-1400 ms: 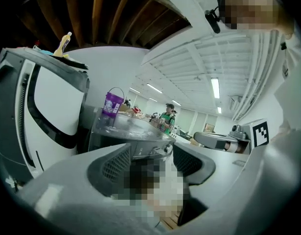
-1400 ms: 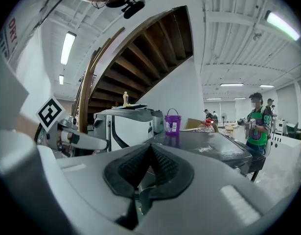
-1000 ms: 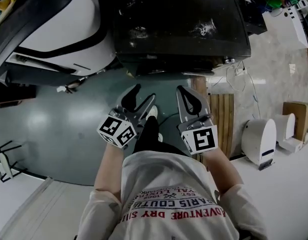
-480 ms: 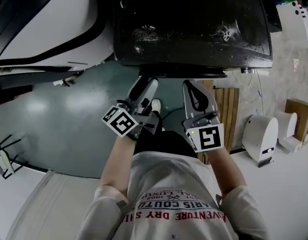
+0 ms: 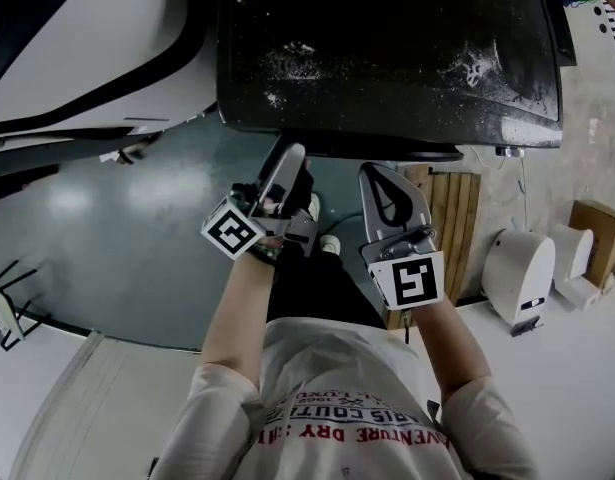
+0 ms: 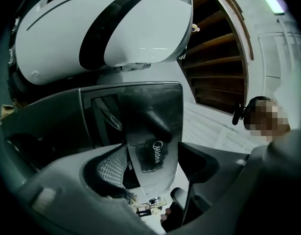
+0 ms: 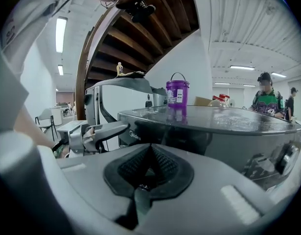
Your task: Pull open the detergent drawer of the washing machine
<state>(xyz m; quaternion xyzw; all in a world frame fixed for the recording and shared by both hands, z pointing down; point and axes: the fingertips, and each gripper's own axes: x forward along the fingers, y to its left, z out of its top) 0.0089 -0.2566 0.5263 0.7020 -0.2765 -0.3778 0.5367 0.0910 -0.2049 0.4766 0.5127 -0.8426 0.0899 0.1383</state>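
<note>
The dark grey washing machine stands in front of me. Its detergent drawer front, with a small logo patch, looks flush with the panel and lies just ahead of my left gripper. That gripper is rolled onto its side under the machine's front edge. Its jaws have just been opening and stand wide, pads touching nothing; the drawer front shows in the gap. My right gripper hovers beside it, shut and empty, facing the machine's front corner.
A purple bucket stands on the machine's top. A large white appliance sits to the left. Wooden slats, white units and a cardboard box are at the right. People stand far behind.
Both grippers have moved in under the machine's front edge. The left one has rolled onto its side, its marker cube turning with it, and its jaws have spread wider.
</note>
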